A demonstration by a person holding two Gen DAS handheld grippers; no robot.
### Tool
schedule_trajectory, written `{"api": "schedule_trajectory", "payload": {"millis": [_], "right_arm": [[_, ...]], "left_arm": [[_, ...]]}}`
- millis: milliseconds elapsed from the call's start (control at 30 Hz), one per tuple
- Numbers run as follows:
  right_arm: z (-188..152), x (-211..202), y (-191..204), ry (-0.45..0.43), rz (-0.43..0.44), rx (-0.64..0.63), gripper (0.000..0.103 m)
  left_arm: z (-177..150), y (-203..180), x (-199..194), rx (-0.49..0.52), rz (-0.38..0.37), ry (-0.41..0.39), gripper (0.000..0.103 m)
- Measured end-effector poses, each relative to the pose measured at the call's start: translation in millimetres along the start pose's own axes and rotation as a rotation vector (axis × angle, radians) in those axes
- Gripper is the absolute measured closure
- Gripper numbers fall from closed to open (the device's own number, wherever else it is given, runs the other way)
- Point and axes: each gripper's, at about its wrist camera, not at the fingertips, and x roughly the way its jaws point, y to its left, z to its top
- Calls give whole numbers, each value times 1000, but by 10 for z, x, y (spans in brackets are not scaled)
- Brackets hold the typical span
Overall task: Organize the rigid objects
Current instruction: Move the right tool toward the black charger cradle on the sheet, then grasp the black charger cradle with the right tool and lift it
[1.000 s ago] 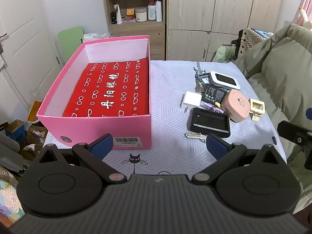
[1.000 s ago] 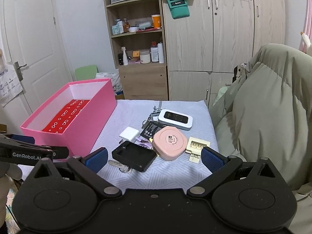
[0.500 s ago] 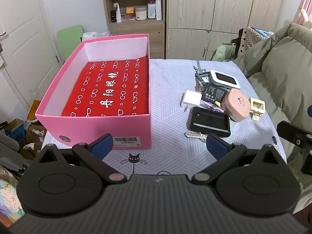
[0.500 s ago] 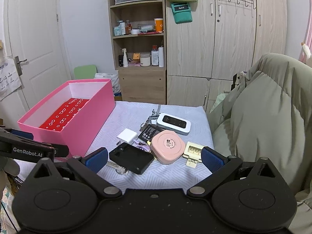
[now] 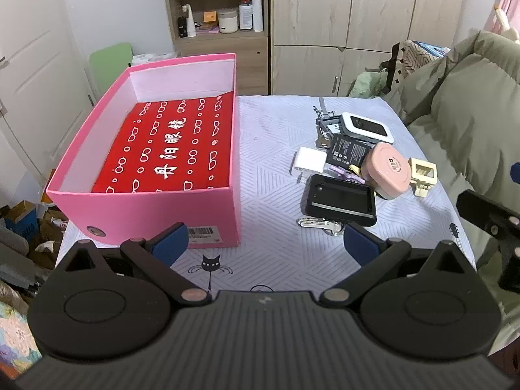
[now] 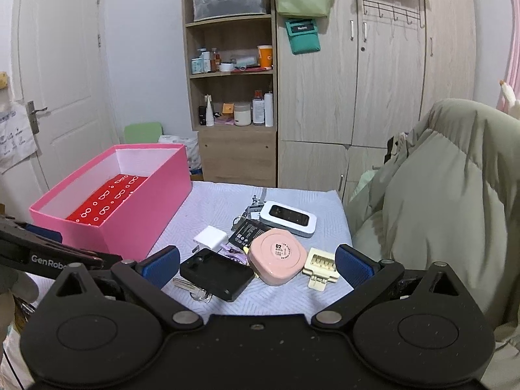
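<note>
Clutter [image 6: 260, 243] sits bunched beside the pink box [image 5: 156, 201]; both grippers [image 5: 265, 243] [image 6: 256, 263] hang spread and empty. Grabbing the pink case [image 6: 278, 256] could nudge touching neighbours off the table.

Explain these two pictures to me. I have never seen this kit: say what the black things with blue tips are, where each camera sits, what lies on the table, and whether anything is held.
There is no robot here. A person holds a two-finger gripper in each hand, with a camera on each looking along its blue fingers. One picture comes from the left gripper, the other from the right gripper. Both are open and hold nothing. On the table stands an open pink box lined in red. Beside it lie a pink round case, a black case, a white charger, a white device with a dark screen, a cream clip and keys.
</note>
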Motion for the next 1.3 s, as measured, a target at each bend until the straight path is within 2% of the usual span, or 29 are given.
{"api": "schedule_trajectory", "payload": {"millis": [333, 433, 500, 567, 667, 800, 967, 1133, 1300], "right_arm": [[-8, 58, 9, -33, 45, -24, 0], [5, 82, -40, -64, 62, -10, 0], [8, 81, -98, -113, 111, 5, 0], [23, 89, -174, -147, 181, 29, 0], [97, 238, -233, -47, 278, 15, 0], [127, 403, -117, 28, 290, -99, 0], [111, 745, -2, 161, 357, -128, 5], [2, 1121, 13, 296, 350, 2, 5], [-108, 1365, 91, 351, 278, 169, 5]], "left_arm": [[40, 10, 86, 7, -3, 25, 0], [75, 53, 76, 16, -50, 36, 0], [114, 106, 38, 26, -82, 31, 0], [149, 141, -13, 63, -61, 0, 0], [211, 226, -43, 126, -18, -10, 0], [359, 464, -56, 151, -58, 25, 0], [551, 812, -15, 174, -32, 72, 1], [774, 1251, 197, 131, -80, 200, 3], [966, 1577, 356, 144, -37, 220, 3]]}}
